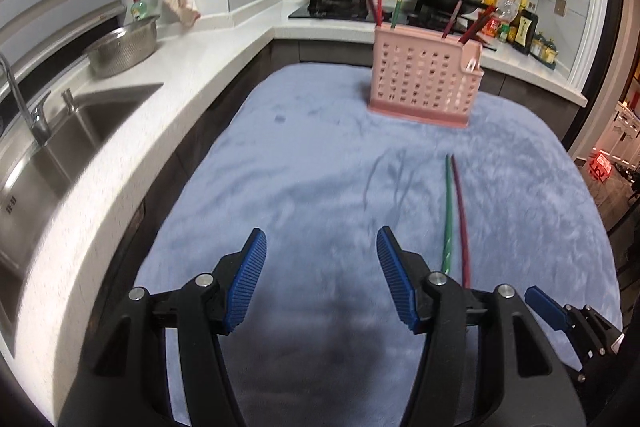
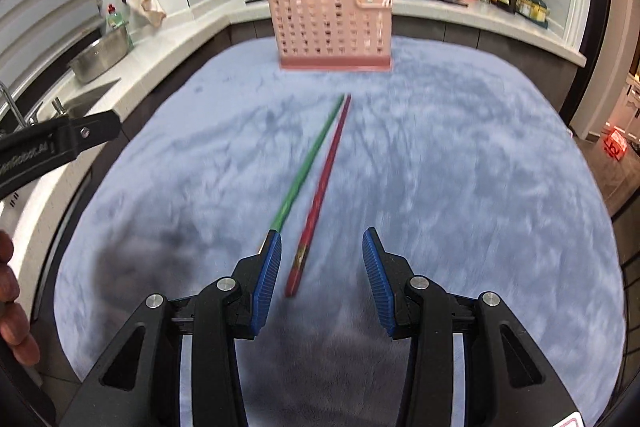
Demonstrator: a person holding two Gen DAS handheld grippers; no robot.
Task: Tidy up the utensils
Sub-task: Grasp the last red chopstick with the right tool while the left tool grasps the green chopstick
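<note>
- chopsticks, one green (image 2: 310,163) and one red (image 2: 324,187), lie side by side on the blue cloth (image 2: 460,187), well short of the pink holder (image 2: 332,27).
- we see our right gripper (image 2: 320,267) parted and empty, the red stick's near end between its fingers.
- our left gripper (image 1: 322,267) gapes over bare cloth, holding nothing.

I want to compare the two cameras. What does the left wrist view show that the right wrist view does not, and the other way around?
Only the left wrist view shows the left gripper open over bare blue cloth, and the sink basin.

Only the right wrist view shows the red chopstick's thick end between the open right gripper jaws.

Both show the green chopstick, the red chopstick and the pink holder.
</note>
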